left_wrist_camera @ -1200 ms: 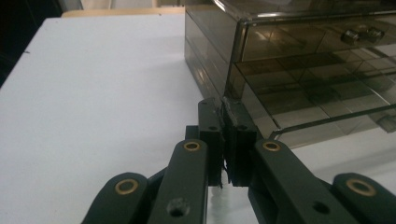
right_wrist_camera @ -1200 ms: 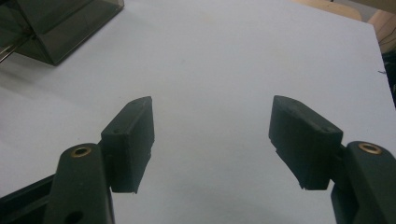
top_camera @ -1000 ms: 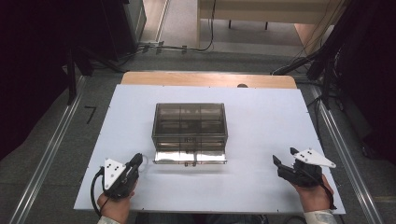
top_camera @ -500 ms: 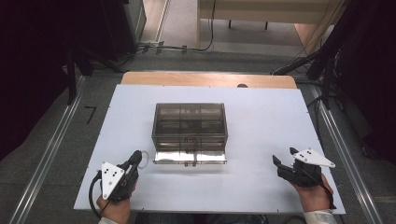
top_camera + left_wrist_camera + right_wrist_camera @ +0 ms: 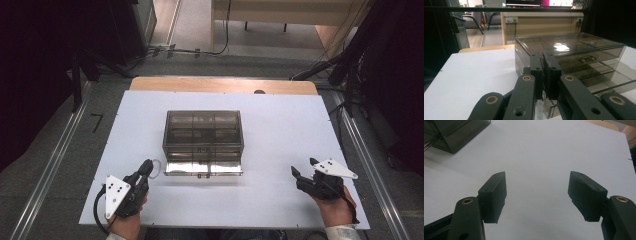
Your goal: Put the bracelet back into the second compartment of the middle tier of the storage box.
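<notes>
Hovering lower left, my left tongs (image 5: 146, 168) stay pressed together beside the smoky drawer box (image 5: 203, 135) at centre; right tongs (image 5: 302, 172) spread, lower right.

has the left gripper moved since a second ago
Yes. In the high view the left gripper has shifted slightly right and forward, toward the open bottom drawer of the smoky transparent plastic drawer box.

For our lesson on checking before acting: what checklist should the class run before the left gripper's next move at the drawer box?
1. Bottom drawer of the drawer box pulled out: ok.
2. Left gripper shut, beside the drawer's left corner: ok.
3. Small clear piece actually gripped: cannot tell.
4. Right gripper open, nothing between its jaws, apart from the box: ok.
5. Drawer contents: cannot tell.
</notes>
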